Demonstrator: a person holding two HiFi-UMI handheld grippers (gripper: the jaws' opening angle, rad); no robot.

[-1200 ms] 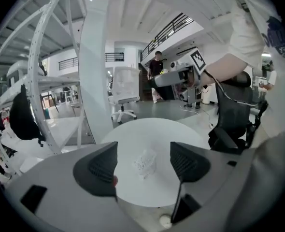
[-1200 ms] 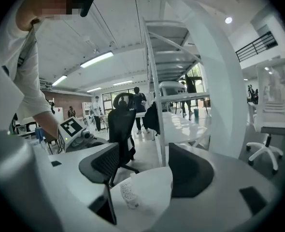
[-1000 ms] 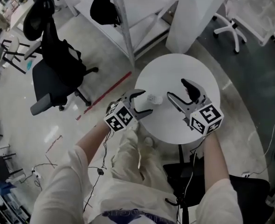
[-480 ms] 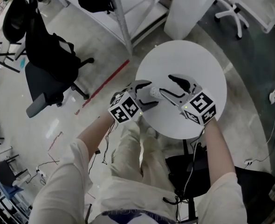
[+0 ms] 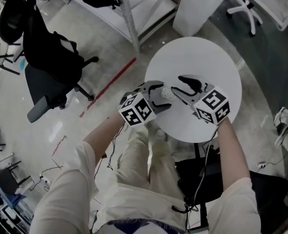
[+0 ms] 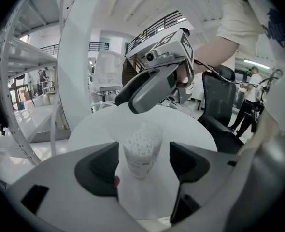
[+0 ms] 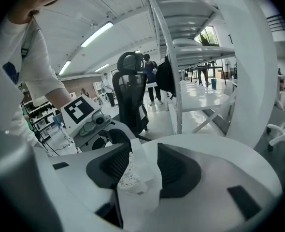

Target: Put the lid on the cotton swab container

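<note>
A small clear cotton swab container [image 5: 166,93] leans at the near left of the round white table [image 5: 210,57], its top full of white swab heads. My left gripper [image 5: 162,95] is shut on it; in the left gripper view the container [image 6: 142,150] fills the gap of the left gripper [image 6: 143,166]. My right gripper [image 5: 177,86] reaches in from the right. Its jaws are closing, with the container's clear top [image 7: 134,178] between them in the right gripper [image 7: 138,167] view. The pads do not visibly press on it. I can make out no separate lid.
A black office chair [image 5: 51,67] stands on the floor at the left. A white shelf rack [image 5: 127,13] is at the back, and a white chair base [image 5: 246,9] at the far right. The person's legs [image 5: 139,165] are below the table's near edge.
The right gripper has swung left to the container and its jaws have narrowed around it. The left gripper has kept the container and shifted slightly toward the right gripper.
</note>
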